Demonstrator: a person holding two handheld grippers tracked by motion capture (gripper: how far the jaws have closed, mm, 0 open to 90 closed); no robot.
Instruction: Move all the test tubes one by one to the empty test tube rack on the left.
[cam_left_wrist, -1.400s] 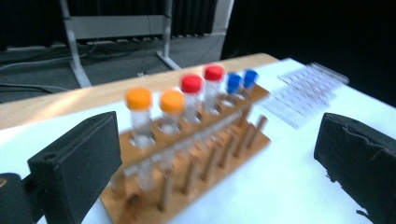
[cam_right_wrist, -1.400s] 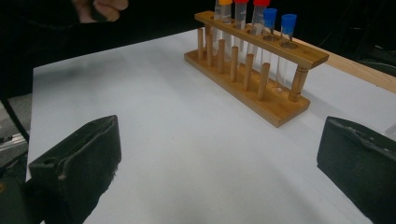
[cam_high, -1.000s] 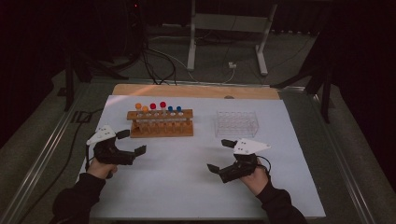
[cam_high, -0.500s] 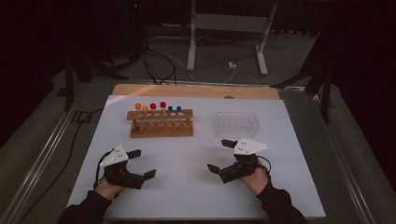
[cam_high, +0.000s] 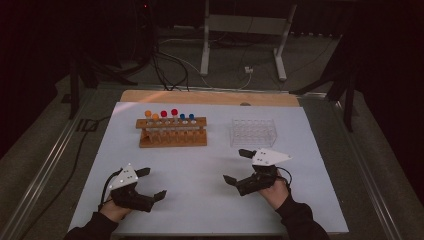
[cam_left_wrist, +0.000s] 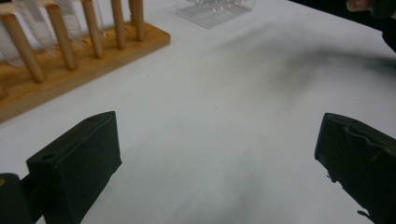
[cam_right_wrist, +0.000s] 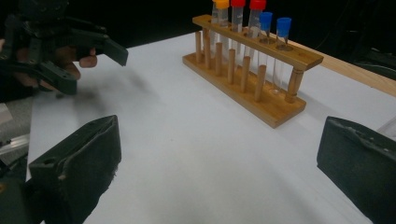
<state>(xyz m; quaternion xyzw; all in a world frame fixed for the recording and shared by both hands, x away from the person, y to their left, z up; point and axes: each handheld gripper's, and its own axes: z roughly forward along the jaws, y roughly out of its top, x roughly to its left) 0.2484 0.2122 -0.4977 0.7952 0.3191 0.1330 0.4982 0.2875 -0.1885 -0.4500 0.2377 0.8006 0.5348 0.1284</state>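
High view: both tongs, left (cam_high: 149, 184) and right (cam_high: 237, 166), gape wide and empty, lower frame; capped tubes (cam_high: 168, 120) all sit in wooden rack (cam_high: 172, 138); clear rack (cam_high: 252, 132) unfilled.

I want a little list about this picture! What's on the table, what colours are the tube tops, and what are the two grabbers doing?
table: white sheet over a wooden top
wooden rack: far left of middle, holds capped tubes
cap colours: two orange, two red, two blue
clear rack: right of the wooden rack, looks empty
left gripper: near left, jaws open, holds nothing
right gripper: near right, jaws open, holds nothing
touching: neither gripper touches a rack
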